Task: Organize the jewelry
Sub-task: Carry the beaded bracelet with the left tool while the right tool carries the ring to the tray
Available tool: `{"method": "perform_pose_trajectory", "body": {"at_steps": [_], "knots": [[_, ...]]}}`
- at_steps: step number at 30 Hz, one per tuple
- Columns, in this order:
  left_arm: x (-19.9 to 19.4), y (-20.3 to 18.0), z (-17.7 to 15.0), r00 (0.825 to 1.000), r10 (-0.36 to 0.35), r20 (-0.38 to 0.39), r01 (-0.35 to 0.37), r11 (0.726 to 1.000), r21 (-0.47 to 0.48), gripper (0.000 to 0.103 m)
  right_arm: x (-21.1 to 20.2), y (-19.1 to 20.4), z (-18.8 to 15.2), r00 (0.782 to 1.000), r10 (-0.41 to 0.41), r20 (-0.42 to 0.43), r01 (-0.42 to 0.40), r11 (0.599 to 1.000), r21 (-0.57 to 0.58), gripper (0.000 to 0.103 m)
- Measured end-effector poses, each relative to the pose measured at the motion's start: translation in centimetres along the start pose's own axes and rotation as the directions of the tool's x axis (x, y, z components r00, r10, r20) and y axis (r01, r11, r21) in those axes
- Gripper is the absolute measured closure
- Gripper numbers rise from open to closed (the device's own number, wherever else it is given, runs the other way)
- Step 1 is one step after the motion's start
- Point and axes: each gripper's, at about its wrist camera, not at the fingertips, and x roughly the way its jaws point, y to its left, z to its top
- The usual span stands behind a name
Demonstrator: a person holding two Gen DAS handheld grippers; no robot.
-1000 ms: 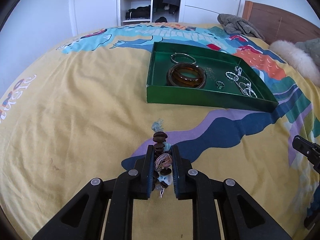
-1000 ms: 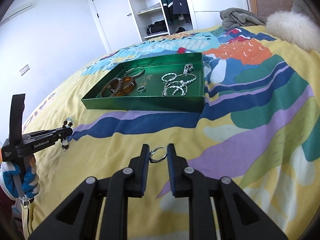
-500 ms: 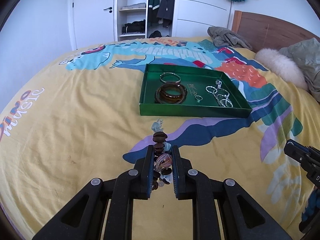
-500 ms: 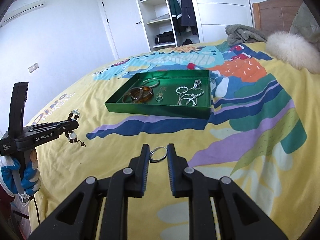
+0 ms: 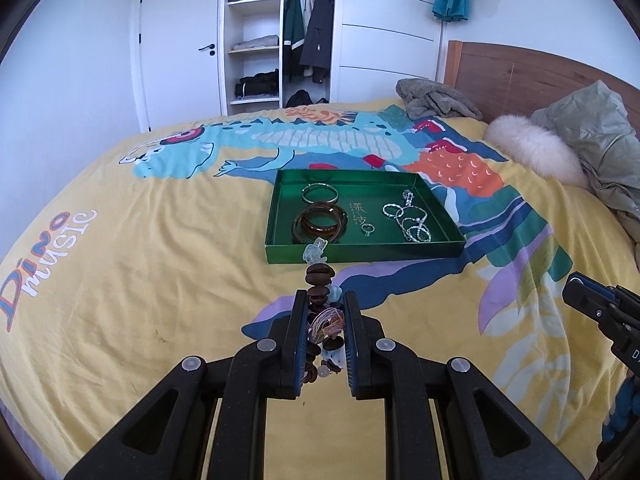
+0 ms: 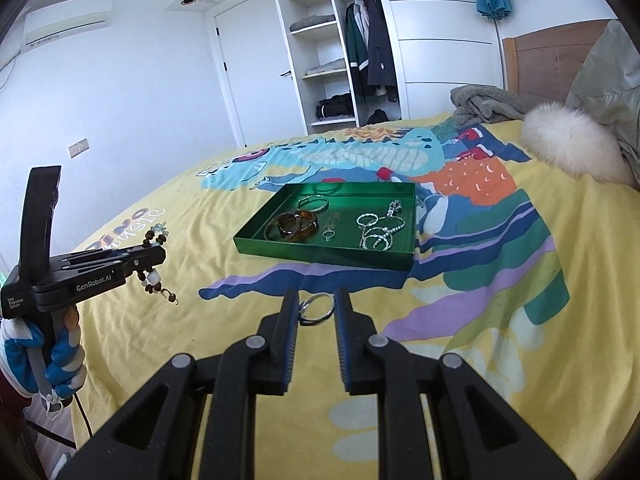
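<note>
My left gripper is shut on a beaded bracelet of brown and pale blue beads, held above the bedspread; it also shows in the right wrist view. My right gripper is shut on a silver ring, also lifted. The green tray lies ahead on the bed, holding brown bangles, a silver bangle, a small ring and a silver chain. The tray also shows in the right wrist view.
The bed has a yellow dinosaur bedspread. A grey blanket, a fluffy white cushion and a pale jacket lie by the wooden headboard. An open wardrobe stands beyond.
Both grippers have risen and drawn back from the tray, which now looks smaller and farther. Each still holds its piece of jewelry.
</note>
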Motion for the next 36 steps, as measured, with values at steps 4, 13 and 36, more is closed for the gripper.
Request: {"method": "perform_pose_trajectory", "body": {"at_steps": [4,13,36], "knots": [[-1.2,-0.6,1.5,0.999,-0.012,0.034,0.012,1.0,0.007,0.087,-1.0,0.3,1.0,1.0,-0.002,0.024,0.003,1.0,-0.012,0.087],[-1.9,-1.1,5.3,0.996,-0.028,0.089,0.026,0.999,0.02,0.087,-1.6,0.4,4.3,0.998,-0.016,0.063,0.018,0.999,-0.028,0.087],[17.2,-3.0,11.7,0.998,-0.046,-0.042,0.049,0.995,0.087,0.087,15.4,-6.9,11.8,0.998,-0.049,-0.029,0.05,0.999,0.021,0.087]]}}
